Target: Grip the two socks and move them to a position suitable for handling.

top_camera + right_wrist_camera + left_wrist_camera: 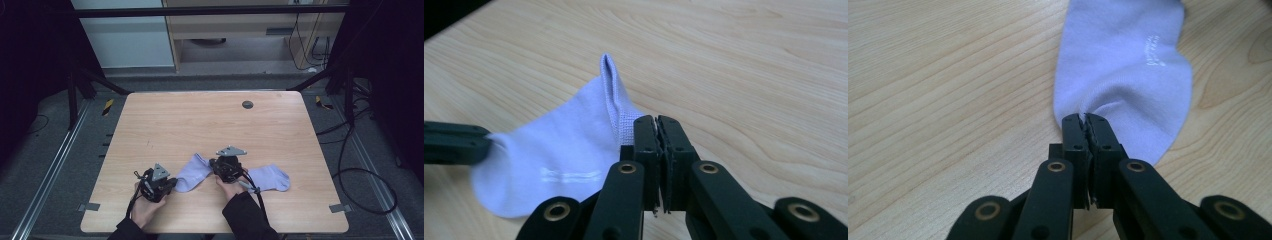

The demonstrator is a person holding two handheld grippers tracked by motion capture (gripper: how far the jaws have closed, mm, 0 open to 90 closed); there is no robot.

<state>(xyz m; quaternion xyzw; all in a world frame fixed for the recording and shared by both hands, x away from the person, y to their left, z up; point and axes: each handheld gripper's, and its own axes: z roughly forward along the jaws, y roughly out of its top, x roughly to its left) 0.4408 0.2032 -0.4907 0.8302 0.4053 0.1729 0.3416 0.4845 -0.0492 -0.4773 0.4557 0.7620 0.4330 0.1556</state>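
Observation:
A lavender sock (192, 172) lies on the wooden table (200, 120) near its front edge. My left gripper (174, 183) is shut on the sock's near-left end, and the left gripper view shows the fabric (1128, 65) puckering into the closed tips (1084, 120). My right gripper (214, 163) sits at the sock's right end. In the right gripper view its jaws (656, 122) stand together with the ribbed cuff (616, 100) pinched at the tips, and the cuff edge rises off the table. The left gripper's black jaws (454, 142) hold the sock's far end there.
A second lavender sock (270, 177) lies flat to the right of the right hand. A dark round grommet (247, 104) sits near the table's far edge. Cables and frame legs stand on the floor around the table.

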